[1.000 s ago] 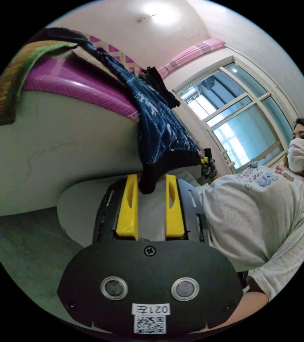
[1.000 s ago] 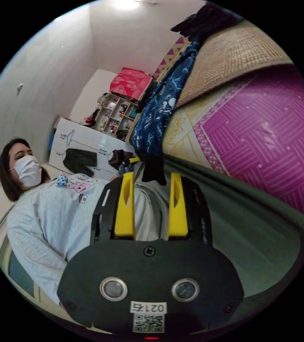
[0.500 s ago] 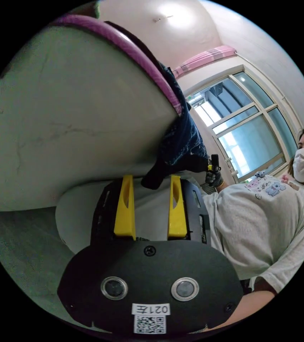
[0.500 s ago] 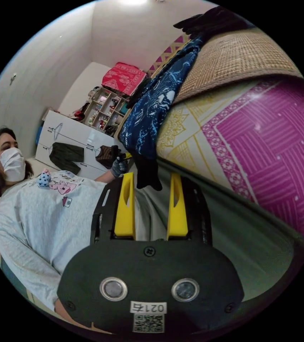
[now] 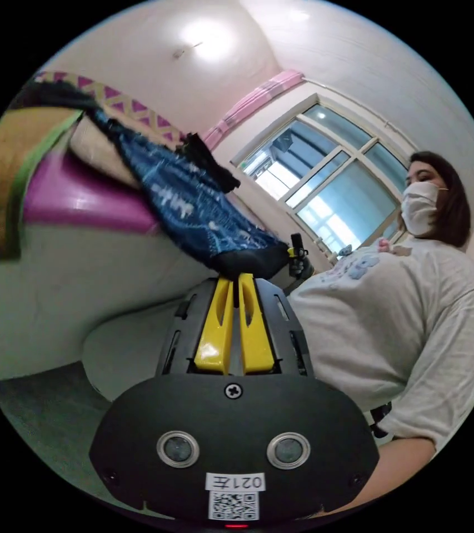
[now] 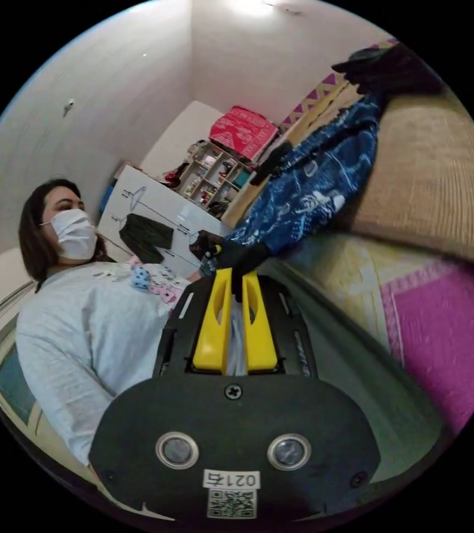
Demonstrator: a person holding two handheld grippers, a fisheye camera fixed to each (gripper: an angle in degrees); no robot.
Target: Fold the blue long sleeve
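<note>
At the bed's edge, the blue long sleeve [image 5: 192, 205] is draped over the mat [image 6: 431, 172], its length running away from both tongs. Its dark hem is pinched in the nearly closed left tongs [image 5: 235, 276] and right tongs [image 6: 235, 272].

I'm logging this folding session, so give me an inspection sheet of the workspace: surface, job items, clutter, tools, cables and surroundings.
Surface: bed with a pink and yellow patterned cover; woven mat on top.
Job's things: blue shirt draped over the bed edge, its dark hem hanging off the side.
Clutter: dark garment on the mat past the shirt.
Grippers: left tool shut on the shirt's hem; right tool shut on the hem too.
Cables: nothing seen.
Surroundings: window, shelf with small items, red bag above it, a person in a grey top.
</note>
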